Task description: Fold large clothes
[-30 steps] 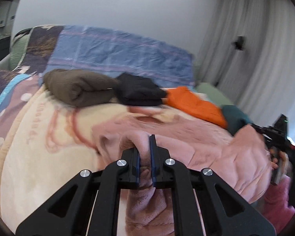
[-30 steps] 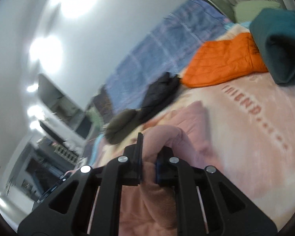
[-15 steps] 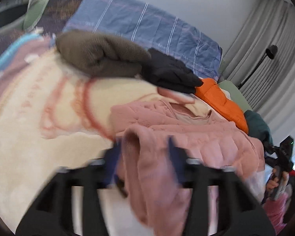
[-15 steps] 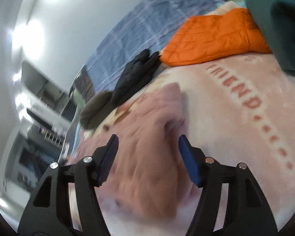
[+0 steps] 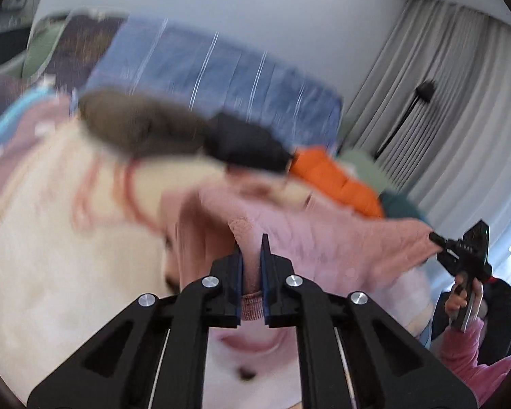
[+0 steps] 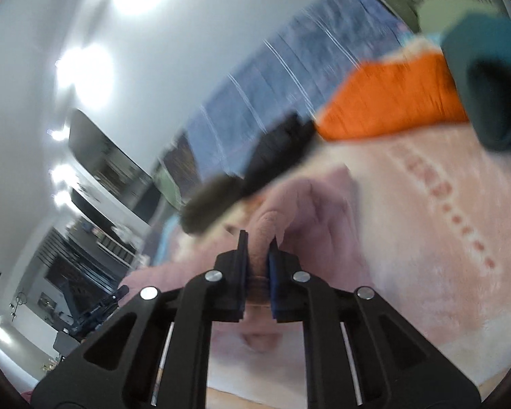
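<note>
A pink quilted jacket (image 5: 323, 235) lies spread on the cream and pink blanket (image 5: 51, 238) of a bed. My left gripper (image 5: 251, 248) is shut on a fold of the jacket, near a ribbed hem. My right gripper (image 6: 257, 245) is shut on another bunched fold of the same pink jacket (image 6: 310, 204). The right gripper also shows in the left wrist view (image 5: 460, 248), holding the jacket's far edge, lifted off the bed. Both views are blurred by motion.
Folded clothes lie in a row at the back of the bed: a brown one (image 5: 136, 126), a black one (image 5: 245, 143), an orange one (image 5: 337, 180) and a teal one (image 6: 487, 78). A blue striped pillow (image 5: 214, 78) lies behind them. Grey curtains (image 5: 443, 102) hang on the right.
Half a second ago both grippers were open over the jacket. Now both have shut on folds of it again, and the jacket is being lifted between them.
</note>
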`<state>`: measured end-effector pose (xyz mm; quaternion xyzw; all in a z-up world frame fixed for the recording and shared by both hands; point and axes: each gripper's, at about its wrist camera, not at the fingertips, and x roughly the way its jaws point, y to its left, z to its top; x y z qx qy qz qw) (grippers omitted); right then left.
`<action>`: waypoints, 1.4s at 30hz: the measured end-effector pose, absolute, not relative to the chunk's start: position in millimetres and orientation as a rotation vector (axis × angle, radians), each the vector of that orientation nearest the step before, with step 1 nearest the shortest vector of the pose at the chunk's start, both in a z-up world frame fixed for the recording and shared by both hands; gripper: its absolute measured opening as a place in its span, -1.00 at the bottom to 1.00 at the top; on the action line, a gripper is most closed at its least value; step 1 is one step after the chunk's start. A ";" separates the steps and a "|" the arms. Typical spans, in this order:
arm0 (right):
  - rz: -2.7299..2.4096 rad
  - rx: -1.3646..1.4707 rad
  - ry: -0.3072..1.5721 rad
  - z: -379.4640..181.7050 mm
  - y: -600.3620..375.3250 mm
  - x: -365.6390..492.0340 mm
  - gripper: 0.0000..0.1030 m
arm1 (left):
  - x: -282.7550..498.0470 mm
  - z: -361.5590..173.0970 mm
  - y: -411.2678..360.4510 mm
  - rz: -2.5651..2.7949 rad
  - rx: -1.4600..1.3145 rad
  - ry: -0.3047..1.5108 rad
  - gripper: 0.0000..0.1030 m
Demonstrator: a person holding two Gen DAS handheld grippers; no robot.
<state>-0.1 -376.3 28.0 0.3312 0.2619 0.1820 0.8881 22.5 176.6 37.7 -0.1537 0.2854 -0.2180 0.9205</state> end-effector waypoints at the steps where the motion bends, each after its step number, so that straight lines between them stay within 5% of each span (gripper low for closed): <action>1: 0.399 0.684 0.501 41.8 -376.3 -14.4 -0.80 | 16.1 46.0 178.0 -0.464 -0.322 0.565 -0.84; 8: 0.373 0.668 0.435 64.0 -385.3 -57.4 -0.80 | -28.1 73.7 176.7 -0.462 -0.255 0.484 -0.83; 13: 0.316 0.714 0.513 53.7 -394.9 29.2 -0.79 | 39.6 65.1 170.2 -0.382 -0.220 0.557 -0.82; 15: 0.265 0.776 0.596 35.8 -399.6 86.8 -0.67 | 97.2 46.2 169.7 -0.339 -0.240 0.664 -0.74; 19: 0.012 0.798 0.785 -12.8 -397.5 161.4 -0.05 | 180.9 -2.8 187.3 -0.163 -0.345 0.827 -0.37; 23: 0.073 0.613 0.747 -13.6 -371.5 156.0 0.29 | 171.2 5.4 207.3 -0.209 -0.415 0.742 -0.01; 34: 0.279 0.177 0.792 -0.3 -289.7 131.4 0.33 | 103.8 23.3 140.9 -0.469 -0.058 0.657 0.00; 42: 0.149 0.027 0.800 -11.0 -244.3 206.3 0.34 | 181.6 -16.9 83.1 -0.293 0.181 0.794 0.00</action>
